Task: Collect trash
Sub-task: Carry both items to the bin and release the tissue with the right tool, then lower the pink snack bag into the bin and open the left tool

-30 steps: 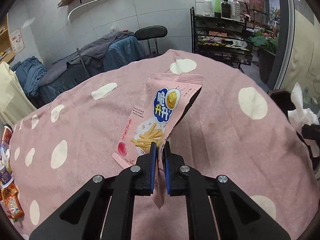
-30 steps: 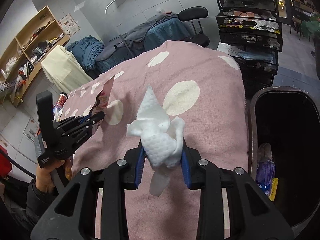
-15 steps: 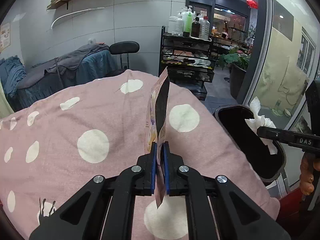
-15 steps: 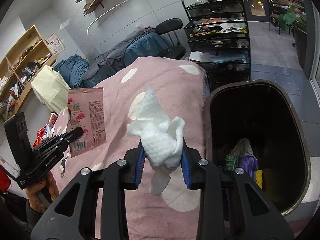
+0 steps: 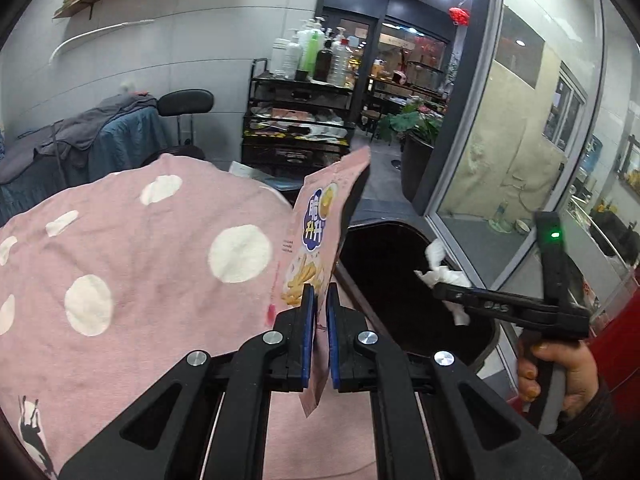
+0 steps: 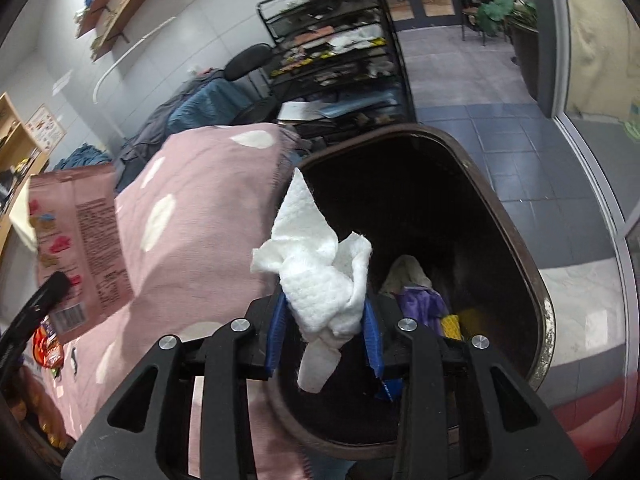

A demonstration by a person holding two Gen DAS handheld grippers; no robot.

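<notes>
Change since a moment ago: both grippers have swung off the table toward the bin; the right one, which half a second back was over the cloth's edge, now hangs over the bin mouth.

Left gripper (image 5: 318,308): blue-padded fingers (image 5: 307,332) pressed together on the lower part of a pink snack bag (image 5: 316,236), which stands upright and edge-on above them, its bottom corner hanging below the pads.

Snack bag: held in the air over the table's right edge, just beside the bin; from the right wrist camera its printed back and barcode (image 6: 76,248) show at far left.

Right gripper (image 6: 325,320): fingers (image 6: 276,330) clamped on a crumpled white tissue (image 6: 320,268), one peak sticking up, a tail drooping below the pads.

Tissue: in the air above the open mouth of the bin; from the left wrist camera it shows at the right gripper's tip (image 5: 442,276).

Trash bin (image 6: 516,232): dark, brown-rimmed, standing against the table's end; purple, yellow and beige rubbish (image 6: 420,300) lies at the bottom.

Tablecloth (image 5: 140,248): pink with white dots, covering the table.

Right hand (image 5: 560,376): wrapped round the right gripper's handle, beside the bin.

Background: black shelf cart (image 5: 296,120) topped with bottles, near the table's far end.
</notes>
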